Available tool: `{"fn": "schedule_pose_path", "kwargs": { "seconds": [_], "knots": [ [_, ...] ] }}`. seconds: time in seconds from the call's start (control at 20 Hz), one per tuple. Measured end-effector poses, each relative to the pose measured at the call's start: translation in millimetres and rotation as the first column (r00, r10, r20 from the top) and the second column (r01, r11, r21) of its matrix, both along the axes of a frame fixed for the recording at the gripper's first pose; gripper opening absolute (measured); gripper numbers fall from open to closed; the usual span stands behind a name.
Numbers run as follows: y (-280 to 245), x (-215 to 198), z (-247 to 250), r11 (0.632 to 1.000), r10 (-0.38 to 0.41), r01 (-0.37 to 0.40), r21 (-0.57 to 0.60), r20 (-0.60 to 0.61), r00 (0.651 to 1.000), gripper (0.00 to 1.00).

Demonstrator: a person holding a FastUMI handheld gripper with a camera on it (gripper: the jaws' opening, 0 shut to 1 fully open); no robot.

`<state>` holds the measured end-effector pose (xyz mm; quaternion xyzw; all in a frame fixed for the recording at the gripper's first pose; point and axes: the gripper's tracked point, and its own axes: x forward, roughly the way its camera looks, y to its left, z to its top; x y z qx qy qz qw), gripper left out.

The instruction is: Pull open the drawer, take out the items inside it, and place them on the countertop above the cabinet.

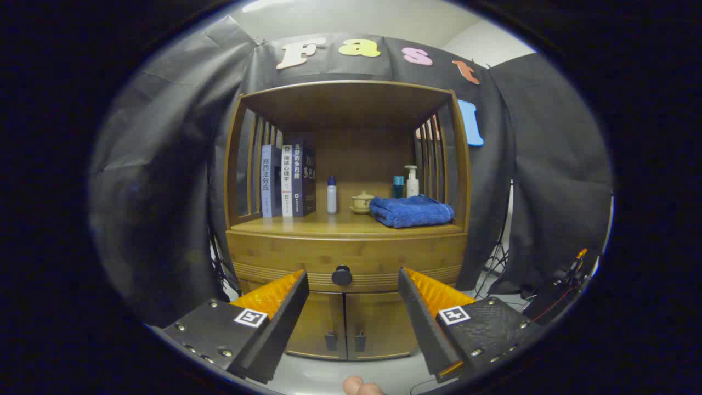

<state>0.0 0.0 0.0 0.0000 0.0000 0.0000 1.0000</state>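
Observation:
A bamboo cabinet stands ahead of me with its drawer shut; the round black knob sits in the drawer's middle. My gripper is open, its fingers standing apart to either side of the knob and still short of it, touching nothing. The countertop above the drawer carries a folded blue towel, a small lidded tea cup, a white spray bottle, a pump bottle, a teal bottle and several upright books. What lies inside the drawer is hidden.
Below the drawer are two small cabinet doors with dark handles. Slatted sides and a top board enclose the countertop. Black cloth walls surround the cabinet. A tripod leg and dark gear stand to the cabinet's right. A fingertip shows beneath the fingers.

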Motion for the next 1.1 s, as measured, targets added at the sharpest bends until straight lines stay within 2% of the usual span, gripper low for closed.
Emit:
{"fn": "schedule_pose_path", "kwargs": {
  "seconds": [0.5, 1.1],
  "knots": [
    [9.2, 8.3, -14.2, 1.0, 0.007, -0.007, -0.015, -0.016, 1.0, 0.98],
    [22.0, 60.3, -38.1, 0.999, -0.03, 0.028, -0.035, -0.055, 0.998, 0.98]
  ]
}}
